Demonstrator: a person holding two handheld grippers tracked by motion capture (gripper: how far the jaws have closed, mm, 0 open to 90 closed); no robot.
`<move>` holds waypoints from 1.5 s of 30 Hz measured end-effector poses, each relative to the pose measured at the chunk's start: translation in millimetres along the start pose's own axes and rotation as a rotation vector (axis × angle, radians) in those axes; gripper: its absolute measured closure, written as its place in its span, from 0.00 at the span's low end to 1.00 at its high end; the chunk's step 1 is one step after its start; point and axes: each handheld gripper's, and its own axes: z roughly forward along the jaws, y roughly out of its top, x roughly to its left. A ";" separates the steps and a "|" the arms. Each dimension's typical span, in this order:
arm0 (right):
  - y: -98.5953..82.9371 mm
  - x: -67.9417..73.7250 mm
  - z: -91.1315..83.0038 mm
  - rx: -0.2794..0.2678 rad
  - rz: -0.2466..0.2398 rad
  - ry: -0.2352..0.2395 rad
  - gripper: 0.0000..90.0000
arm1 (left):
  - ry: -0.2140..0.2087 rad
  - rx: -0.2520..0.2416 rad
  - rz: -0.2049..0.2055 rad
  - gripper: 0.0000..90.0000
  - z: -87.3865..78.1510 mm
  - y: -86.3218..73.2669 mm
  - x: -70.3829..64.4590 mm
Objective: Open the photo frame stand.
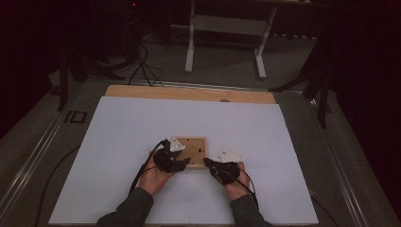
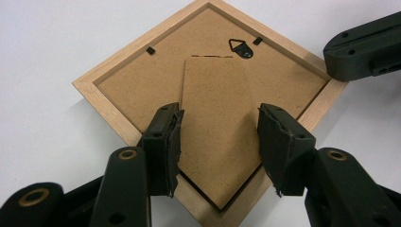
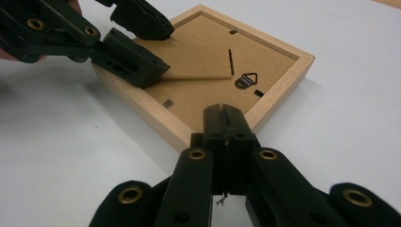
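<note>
1. We are seeing the person's forearms in dark sleeves coming in at the near edge of the white sheet (image 1: 118, 142); the sheet is smooth, matte and rectangular.
2. The left gripper (image 2: 220, 142) is standing with its jaws wide apart, matte black with chipped rubbery pads, straddling the lower part of the stand flap (image 2: 215, 123); we cannot tell whether the pads are touching it.
3. The right gripper (image 3: 226, 124) is pressing its jaws together with nothing between them, tips resting at the near rail of the frame.
4. The picture frame (image 1: 193, 151) is lying face down on the sheet between both grippers: square, pale light-grained wood rails, a brown fibreboard back, flat and dull.
5. The stand flap is showing as a tapered fibreboard panel, lifted slightly at one edge.
6. A small dark metal triangular hanger (image 2: 240, 48) is sitting near the far rail, with small black tabs beside it.
7. Beyond the sheet we are making out a strip of wooden tabletop (image 1: 189, 92).
</note>
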 end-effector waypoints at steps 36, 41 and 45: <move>-0.5 0.8 0.0 -0.004 -0.004 -0.005 0.99 | -0.050 -0.154 -0.023 0.84 -51.7 6.4 4.8; -0.7 0.8 0.0 -0.005 -0.005 -0.006 0.99 | -0.057 -0.122 -0.032 0.99 -54.6 -4.3 8.1; -0.7 0.9 0.1 -0.006 -0.005 -0.007 0.99 | -0.057 -0.090 -0.037 1.00 -52.9 -12.7 11.0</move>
